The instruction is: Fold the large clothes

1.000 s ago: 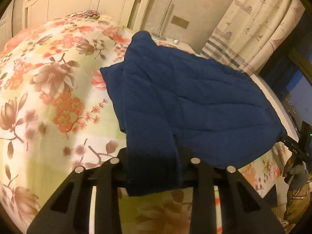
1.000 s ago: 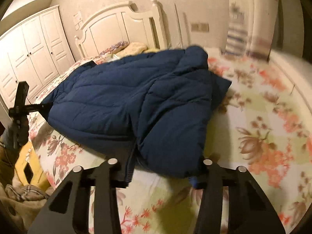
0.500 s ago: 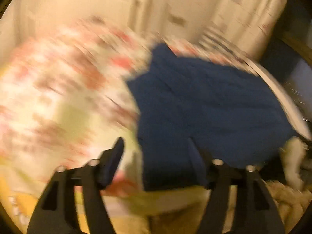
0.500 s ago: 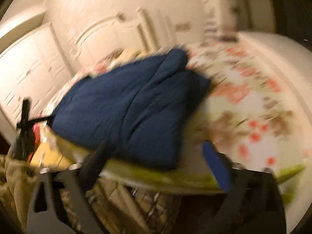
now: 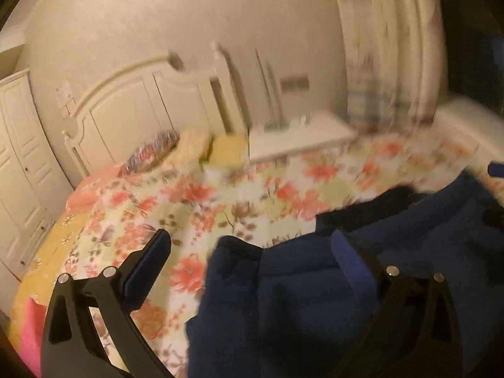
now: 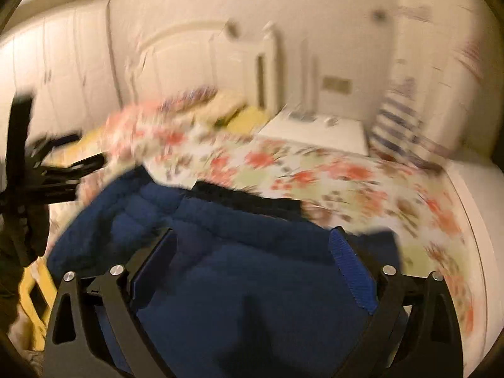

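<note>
A dark blue quilted jacket (image 5: 315,299) lies bunched on the floral bedspread (image 5: 220,201), with a black lining strip along its far edge. In the left wrist view my left gripper (image 5: 249,252) hangs over the jacket's left edge, jaws wide and still opening, with nothing pressed by the pads. In the right wrist view the jacket (image 6: 252,283) fills the space under my right gripper (image 6: 252,252). Its jaws are closing, but both blue pad faces show bare. The left gripper (image 6: 91,148) appears blurred at that view's left edge. Both views are motion-blurred.
A white headboard (image 5: 141,110) and pillows (image 5: 195,145) stand at the bed's far end, beside a white nightstand (image 5: 299,138). A wardrobe (image 5: 19,173) is on the left and a curtain (image 5: 378,78) on the right. A yellow stool (image 6: 31,299) sits beside the bed.
Both grippers were shut on the jacket's near edge; both have let go, opened, risen and swung toward the headboard. The jacket now lies bunched close under them.
</note>
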Motion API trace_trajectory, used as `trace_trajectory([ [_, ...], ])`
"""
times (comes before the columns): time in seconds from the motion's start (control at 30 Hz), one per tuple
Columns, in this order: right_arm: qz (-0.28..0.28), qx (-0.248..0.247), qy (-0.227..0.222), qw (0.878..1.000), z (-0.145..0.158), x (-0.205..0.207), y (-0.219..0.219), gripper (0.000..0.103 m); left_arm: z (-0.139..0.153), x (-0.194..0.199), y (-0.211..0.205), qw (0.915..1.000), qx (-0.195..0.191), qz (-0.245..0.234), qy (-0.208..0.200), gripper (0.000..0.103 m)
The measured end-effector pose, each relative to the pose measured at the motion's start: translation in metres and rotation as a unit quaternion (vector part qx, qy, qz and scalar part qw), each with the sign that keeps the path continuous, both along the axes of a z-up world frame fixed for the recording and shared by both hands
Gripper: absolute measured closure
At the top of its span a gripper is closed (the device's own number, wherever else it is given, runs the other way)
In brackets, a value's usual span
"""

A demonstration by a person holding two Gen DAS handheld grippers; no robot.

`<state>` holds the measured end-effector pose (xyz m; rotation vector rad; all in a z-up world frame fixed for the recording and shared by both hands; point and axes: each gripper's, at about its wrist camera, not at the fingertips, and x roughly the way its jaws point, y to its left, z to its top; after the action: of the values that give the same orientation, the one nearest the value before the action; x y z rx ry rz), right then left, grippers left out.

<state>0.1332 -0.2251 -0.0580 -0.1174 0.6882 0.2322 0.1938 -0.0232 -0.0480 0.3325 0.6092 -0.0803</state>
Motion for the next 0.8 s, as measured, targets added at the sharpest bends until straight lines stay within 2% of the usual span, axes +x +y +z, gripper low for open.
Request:
trace_trajectory([
  [0.03, 0.006, -0.030, 0.010, 0.999, -0.006, 0.016, 0.017, 0.039, -0.007, 0.012, -0.006, 0.9999, 0.010, 0.007, 0.009, 0.002],
  [0.07, 0.010, -0.053, 0.022, 0.998, -0.014, 0.030, 0.031, 0.043, -0.016, 0.024, -0.008, 0.9995, 0.021, 0.017, 0.018, 0.002],
  [0.13, 0.017, -0.084, 0.048, 0.995, -0.032, 0.055, 0.052, 0.046, -0.036, 0.045, -0.010, 0.9978, 0.040, 0.034, 0.040, 0.002],
  [0.2, 0.025, -0.085, 0.085, 0.992, -0.057, 0.074, 0.059, 0.046, -0.057, 0.060, -0.008, 0.9959, 0.047, 0.045, 0.063, 0.002],
  [0.23, 0.021, -0.099, 0.118, 0.988, -0.081, 0.086, 0.060, 0.045, -0.072, 0.068, -0.006, 0.9942, 0.057, 0.052, 0.074, 0.002],
  [0.27, 0.022, -0.094, 0.122, 0.988, -0.092, 0.088, 0.057, 0.045, -0.089, 0.078, -0.002, 0.9918, 0.054, 0.056, 0.100, 0.002],
  [0.33, 0.018, -0.065, 0.125, 0.990, -0.095, 0.091, 0.049, 0.045, -0.099, 0.089, 0.006, 0.9892, 0.032, 0.063, 0.129, 0.002],
  [0.4, 0.020, -0.054, 0.123, 0.991, -0.097, 0.090, 0.046, 0.045, -0.102, 0.090, 0.010, 0.9884, 0.022, 0.060, 0.138, 0.002],
  [0.53, 0.023, -0.029, 0.118, 0.992, -0.096, 0.086, 0.042, 0.044, -0.106, 0.092, 0.016, 0.9878, 0.004, 0.058, 0.145, 0.002],
  [0.63, 0.019, 0.004, 0.120, 0.993, -0.082, 0.085, 0.029, 0.045, -0.107, 0.091, 0.019, 0.9875, -0.003, 0.058, 0.147, 0.002],
  [0.67, 0.002, 0.000, 0.110, 0.994, -0.073, 0.085, 0.024, 0.045, -0.107, 0.091, 0.018, 0.9877, -0.001, 0.058, 0.145, 0.002],
  [0.7, -0.028, -0.028, 0.092, 0.995, -0.065, 0.081, 0.017, 0.045, -0.106, 0.090, 0.017, 0.9879, 0.000, 0.058, 0.144, 0.002],
  [0.73, -0.057, -0.065, 0.072, 0.994, -0.058, 0.077, 0.010, 0.041, -0.107, 0.090, 0.016, 0.9881, 0.002, 0.058, 0.143, 0.002],
  [0.77, -0.077, -0.084, 0.063, 0.991, -0.056, 0.075, 0.003, 0.034, -0.107, 0.090, 0.016, 0.9880, 0.003, 0.058, 0.143, 0.002],
  [0.8, -0.099, -0.095, 0.060, 0.989, -0.056, 0.073, -0.012, 0.031, -0.107, 0.090, 0.016, 0.9880, 0.002, 0.058, 0.143, 0.002],
])
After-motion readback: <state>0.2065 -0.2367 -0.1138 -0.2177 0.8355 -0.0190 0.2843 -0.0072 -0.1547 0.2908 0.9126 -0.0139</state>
